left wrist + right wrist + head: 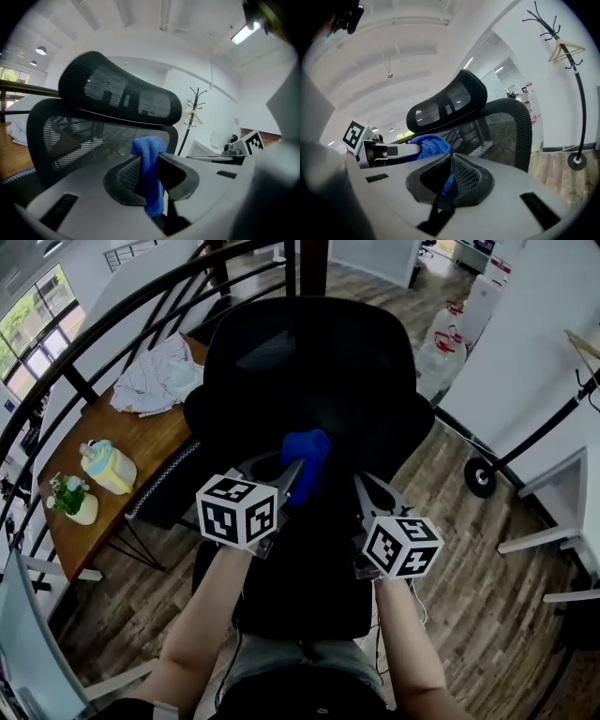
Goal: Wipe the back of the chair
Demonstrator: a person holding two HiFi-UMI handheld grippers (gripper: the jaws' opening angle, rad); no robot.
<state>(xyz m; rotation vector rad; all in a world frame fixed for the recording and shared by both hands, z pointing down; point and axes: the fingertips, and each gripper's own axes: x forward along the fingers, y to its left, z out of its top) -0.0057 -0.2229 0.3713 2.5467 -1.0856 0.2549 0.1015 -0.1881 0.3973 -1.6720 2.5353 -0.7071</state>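
The black mesh chair back (pixel 309 371) fills the middle of the head view, with its headrest (pixel 122 96) above the mesh in the left gripper view. My left gripper (pixel 292 474) is shut on a blue cloth (pixel 307 457), which it holds against the chair back. The cloth (pixel 150 178) hangs bunched between the pads in the left gripper view. My right gripper (pixel 361 486) hovers just right of the cloth, close to the chair back (pixel 506 126). Its jaws (pixel 451 161) are together, with a thin blue sliver between the pads. The cloth (pixel 429 146) lies to its left.
A wooden desk (pixel 141 442) stands at the left with a crumpled white cloth (pixel 155 376), a pastel container (pixel 108 467) and a small plant (pixel 70 498). A dark curved railing (pixel 103 329) runs behind it. A coat rack's base (pixel 480 476) stands at the right on the wood floor.
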